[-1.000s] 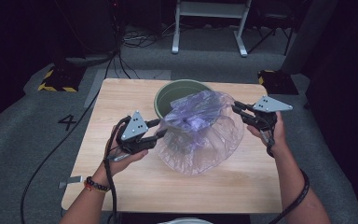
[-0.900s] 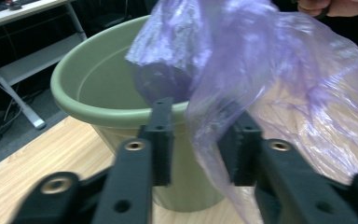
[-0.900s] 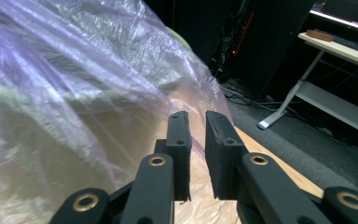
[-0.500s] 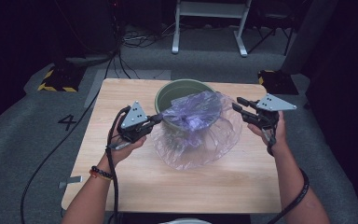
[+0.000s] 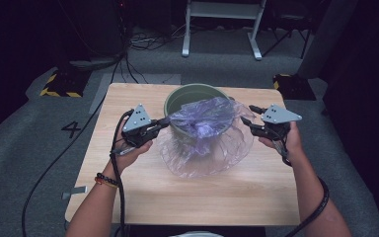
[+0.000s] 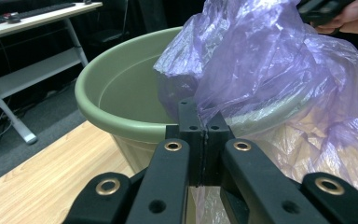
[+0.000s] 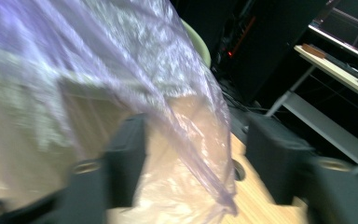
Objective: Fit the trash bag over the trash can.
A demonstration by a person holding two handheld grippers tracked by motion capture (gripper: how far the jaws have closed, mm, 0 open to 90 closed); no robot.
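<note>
Bag: one thin purple plastic bag [image 5: 205, 136], draped over the near rim of the pot and spilling onto the desk in front of it
Desk: one pale wood-grain desk [image 5: 143, 192] on grey carpet; the number 4 marked on the floor at left; a black-and-yellow striped block at each far corner, two in all; a white metal frame behind; the room around is dark
Left tool: left tool [image 5: 164, 121] at the pot's left side; jaws pressed together on a fold of the bag's edge, as the left gripper view shows
Pot: one green round pot [image 5: 187, 95], upright at the desk's far middle
Right tool: right tool [image 5: 246, 114] at the bag's right edge; jaws apart, having just been closing a little; bag film hangs between them, not pinched
Count: two tools, one bag, one pot
</note>
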